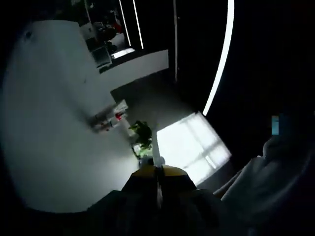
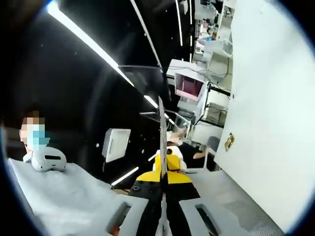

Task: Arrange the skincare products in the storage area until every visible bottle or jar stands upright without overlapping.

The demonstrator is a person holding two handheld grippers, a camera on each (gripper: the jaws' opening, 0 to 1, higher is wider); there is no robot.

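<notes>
Left gripper (image 1: 158,169): nearest the lens in the left gripper view, yellow-topped, and the jaws are pressed flat together with nothing between them.
Right gripper (image 2: 162,147): in the right gripper view, same story, yellow and black body, the two long jaws meeting in one thin blade, holding nothing.
White wall (image 1: 54,123): big pale surface off to the side of the left gripper, its edge running back into the dark room.
Bright floor patch (image 1: 189,147): lit rectangle just beyond the left gripper's tip, open space around it.
Skincare products (image 1: 110,118): small cluster of white pieces with a red spot, beyond the left gripper's tip against the white wall; too small and dim to tell upright from lying.
Green plant (image 1: 142,132): between that cluster and the left gripper.
White panel (image 2: 266,108): fills the far side next to the right gripper, a small gold fitting (image 2: 229,141) on it.
Person (image 2: 37,135): masked, off on the other side of the right gripper, headset (image 2: 48,160) on the grey cloth (image 2: 64,196) nearby.
</notes>
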